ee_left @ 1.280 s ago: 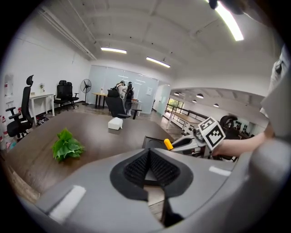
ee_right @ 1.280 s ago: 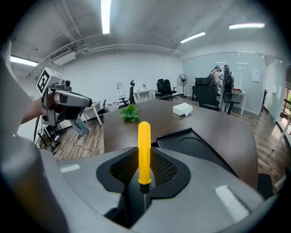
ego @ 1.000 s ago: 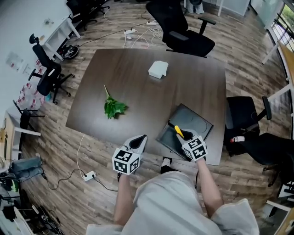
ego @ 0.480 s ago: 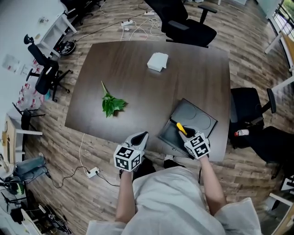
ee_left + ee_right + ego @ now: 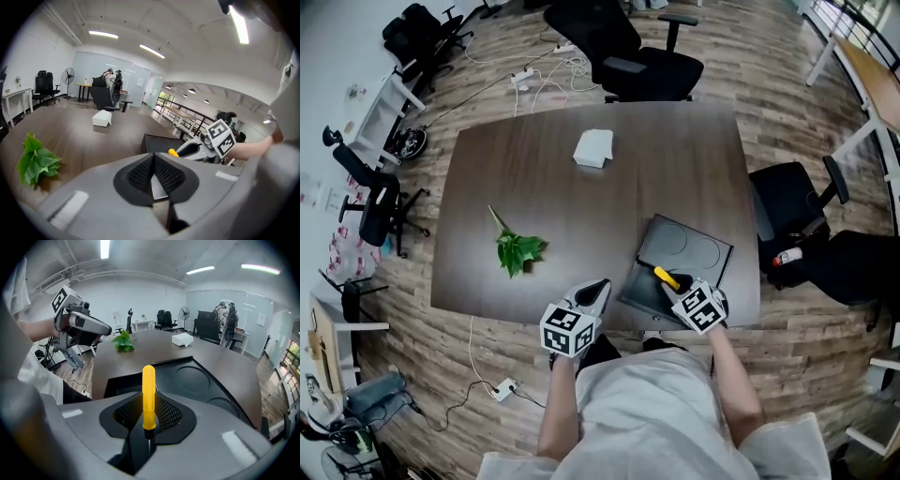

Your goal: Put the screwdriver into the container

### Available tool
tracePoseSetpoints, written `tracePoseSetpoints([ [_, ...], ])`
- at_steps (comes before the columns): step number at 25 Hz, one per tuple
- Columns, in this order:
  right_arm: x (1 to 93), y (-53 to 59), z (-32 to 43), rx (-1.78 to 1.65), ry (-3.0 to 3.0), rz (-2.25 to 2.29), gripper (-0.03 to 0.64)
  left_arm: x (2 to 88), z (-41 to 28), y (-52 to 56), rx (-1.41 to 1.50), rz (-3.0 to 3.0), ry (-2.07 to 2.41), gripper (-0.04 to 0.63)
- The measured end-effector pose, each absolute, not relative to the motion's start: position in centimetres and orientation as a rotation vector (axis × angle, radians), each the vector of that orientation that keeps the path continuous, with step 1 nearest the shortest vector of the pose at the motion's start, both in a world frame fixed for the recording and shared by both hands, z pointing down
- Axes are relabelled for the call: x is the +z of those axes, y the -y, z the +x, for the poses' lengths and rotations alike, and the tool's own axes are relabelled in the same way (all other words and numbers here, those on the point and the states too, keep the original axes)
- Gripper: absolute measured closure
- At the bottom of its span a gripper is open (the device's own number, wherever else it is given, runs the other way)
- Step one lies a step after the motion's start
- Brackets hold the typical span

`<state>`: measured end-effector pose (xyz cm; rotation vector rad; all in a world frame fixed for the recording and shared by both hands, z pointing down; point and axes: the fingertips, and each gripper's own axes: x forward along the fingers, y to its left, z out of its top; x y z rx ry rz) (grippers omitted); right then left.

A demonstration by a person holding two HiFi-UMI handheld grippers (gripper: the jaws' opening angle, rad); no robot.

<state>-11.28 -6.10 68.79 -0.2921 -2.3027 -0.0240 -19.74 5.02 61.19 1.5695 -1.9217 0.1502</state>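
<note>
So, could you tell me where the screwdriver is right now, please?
The screwdriver is at the head view's lower right, clamped in the right gripper over the near end of the container, at the table's near right edge.

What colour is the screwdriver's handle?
Yellow; the screwdriver shows best in the right gripper view.

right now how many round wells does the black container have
2 wells, side by side in the far half of the container: one left, one right. None seems hidden.
</note>
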Motion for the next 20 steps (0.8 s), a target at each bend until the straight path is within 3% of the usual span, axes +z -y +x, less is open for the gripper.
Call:
tracePoseSetpoints([
  [20,73.1,4.7,-9.4,-0.21,2.064,-0.21,0.538,64.5,-17.1,0.7,0.423,1.974,1.418,0.541],
])
